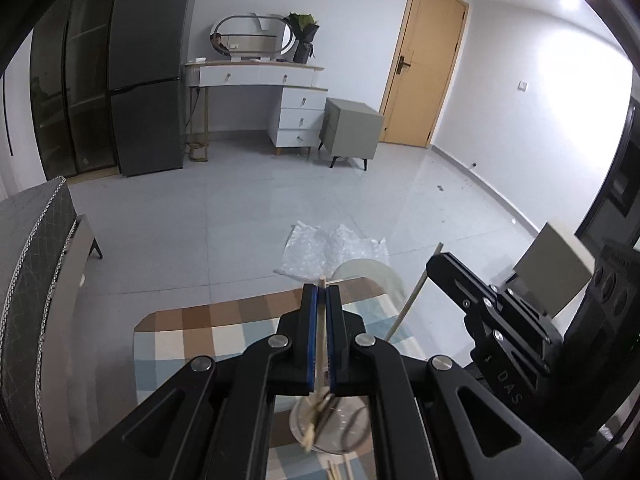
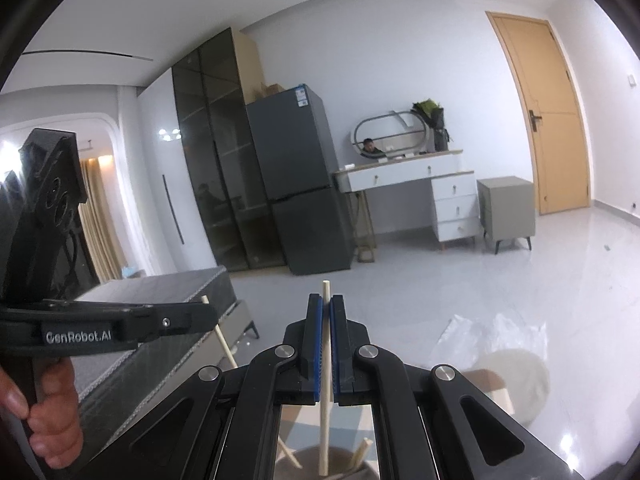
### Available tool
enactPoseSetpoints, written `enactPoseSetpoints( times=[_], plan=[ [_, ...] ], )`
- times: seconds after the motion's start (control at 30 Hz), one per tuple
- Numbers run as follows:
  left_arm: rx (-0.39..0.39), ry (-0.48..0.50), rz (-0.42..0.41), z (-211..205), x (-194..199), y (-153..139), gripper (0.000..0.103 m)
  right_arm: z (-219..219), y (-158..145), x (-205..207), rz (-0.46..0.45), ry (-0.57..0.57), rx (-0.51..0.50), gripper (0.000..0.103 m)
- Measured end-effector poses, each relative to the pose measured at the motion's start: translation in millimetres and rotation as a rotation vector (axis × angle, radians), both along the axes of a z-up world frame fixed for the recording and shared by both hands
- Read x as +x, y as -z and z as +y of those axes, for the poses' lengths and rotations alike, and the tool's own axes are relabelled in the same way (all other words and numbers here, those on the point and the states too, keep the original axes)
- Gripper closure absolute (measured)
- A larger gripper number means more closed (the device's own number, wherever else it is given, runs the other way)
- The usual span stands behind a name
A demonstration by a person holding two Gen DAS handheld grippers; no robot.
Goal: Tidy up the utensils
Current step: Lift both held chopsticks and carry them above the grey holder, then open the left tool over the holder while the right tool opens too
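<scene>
You are holding both claws clenched, each on one chopstick: left claw [image 1: 321,289] is gripping a chopstick [image 1: 321,344] above the round holder [image 1: 344,424] on the checked tabletop [image 1: 224,332]; right claw [image 2: 326,299] is gripping another chopstick [image 2: 325,360], upright.

Pale wooden chopstick [image 1: 321,322] pinched lengthwise between blue pads; second chopstick [image 2: 326,354] likewise clamped, near upright, above round holder [image 1: 332,426] with more sticks.

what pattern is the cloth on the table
A check of brown, pale blue and cream squares on the tablecloth, seen best in the left wrist view.
</scene>
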State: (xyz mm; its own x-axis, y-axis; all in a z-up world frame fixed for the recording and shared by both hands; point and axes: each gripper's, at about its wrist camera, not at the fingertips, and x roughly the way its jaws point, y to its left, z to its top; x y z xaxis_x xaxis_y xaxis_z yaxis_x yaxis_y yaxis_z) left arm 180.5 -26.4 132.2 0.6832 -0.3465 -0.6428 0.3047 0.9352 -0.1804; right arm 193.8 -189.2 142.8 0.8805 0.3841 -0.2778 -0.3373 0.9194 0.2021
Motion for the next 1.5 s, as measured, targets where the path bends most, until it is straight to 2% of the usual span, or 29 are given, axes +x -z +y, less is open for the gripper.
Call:
enactPoseSetpoints(
  times=[0.3, 0.7, 0.8, 0.87, 0.93, 1.03, 1.17, 1.27, 1.33, 1.5],
  plan=[
    [-0.01, 0.019, 0.07, 0, 7, 32, 0.103, -6, 43, 15, 0.082, 0.007, 0.012, 0.1],
    [-0.029, 0.061, 0.122, -7, 3, 35, 0.103, -8, 62, 13, 0.146, -0.037, -0.007, 0.1],
    [-0.042, 0.058, 0.133, -5, 0, 36, 0.103, -7, 68, 10, 0.171, -0.058, -0.023, 0.097],
    [-0.031, 0.044, 0.15, -6, 2, 39, 0.098, -6, 74, 8, 0.197, -0.074, -0.032, 0.097],
    [-0.037, 0.047, 0.165, -5, 0, 41, 0.081, -8, 79, 5, 0.217, -0.082, -0.035, 0.097],
    [-0.033, 0.045, 0.165, -4, -6, 41, 0.072, -12, 85, -7, 0.239, -0.088, -0.032, 0.097],
    [-0.038, 0.024, 0.164, 3, -17, 38, 0.069, -23, 84, -21, 0.248, -0.066, -0.022, 0.094],
    [-0.034, -0.002, 0.154, 6, -26, 34, 0.065, -32, 78, -29, 0.251, -0.047, -0.005, 0.085],
    [-0.037, -0.018, 0.14, 9, -34, 29, 0.059, -35, 73, -36, 0.246, -0.035, -0.003, 0.074],
    [-0.006, -0.053, 0.077, 11, -60, 18, 0.055, -39, 61, -59, 0.22, -0.02, 0.011, 0.063]
  ],
)
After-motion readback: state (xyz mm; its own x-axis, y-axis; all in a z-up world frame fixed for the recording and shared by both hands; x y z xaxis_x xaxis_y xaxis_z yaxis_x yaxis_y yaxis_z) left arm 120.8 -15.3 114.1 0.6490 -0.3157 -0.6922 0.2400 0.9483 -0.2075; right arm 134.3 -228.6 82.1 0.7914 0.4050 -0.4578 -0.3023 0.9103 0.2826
